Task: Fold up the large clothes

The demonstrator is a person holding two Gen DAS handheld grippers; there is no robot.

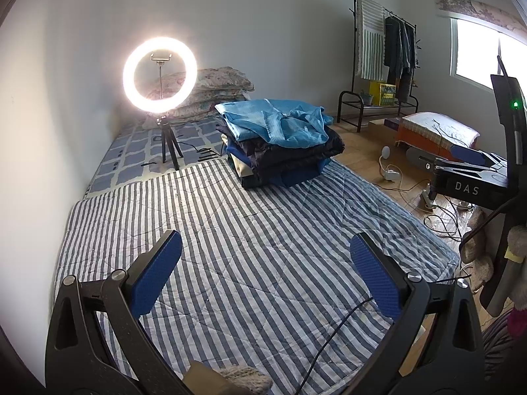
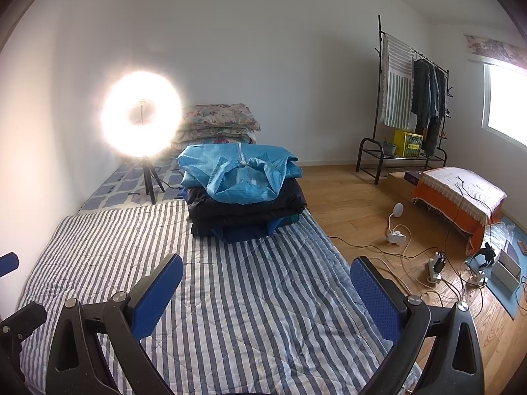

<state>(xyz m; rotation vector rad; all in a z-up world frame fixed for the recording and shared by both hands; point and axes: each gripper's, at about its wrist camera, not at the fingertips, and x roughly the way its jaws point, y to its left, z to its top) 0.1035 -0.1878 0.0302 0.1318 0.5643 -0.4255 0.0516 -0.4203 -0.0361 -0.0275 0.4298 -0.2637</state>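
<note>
A pile of folded clothes [image 1: 280,141] sits at the far end of the striped mattress [image 1: 230,247]; a light blue garment [image 1: 280,121] lies on top, dark ones beneath. The pile also shows in the right wrist view [image 2: 243,194], on the mattress [image 2: 230,296]. My left gripper [image 1: 266,276] is open and empty above the mattress, well short of the pile. My right gripper [image 2: 266,289] is open and empty too, over the mattress's near part. The right gripper also appears at the right edge of the left wrist view [image 1: 467,171].
A lit ring light on a tripod [image 1: 160,72] stands at the back left, with folded quilts [image 1: 217,82] behind it. A clothes rack [image 2: 408,105] stands at the far wall. Cables and power strips [image 2: 434,266] lie on the wood floor, beside an orange-covered cushion [image 2: 461,197].
</note>
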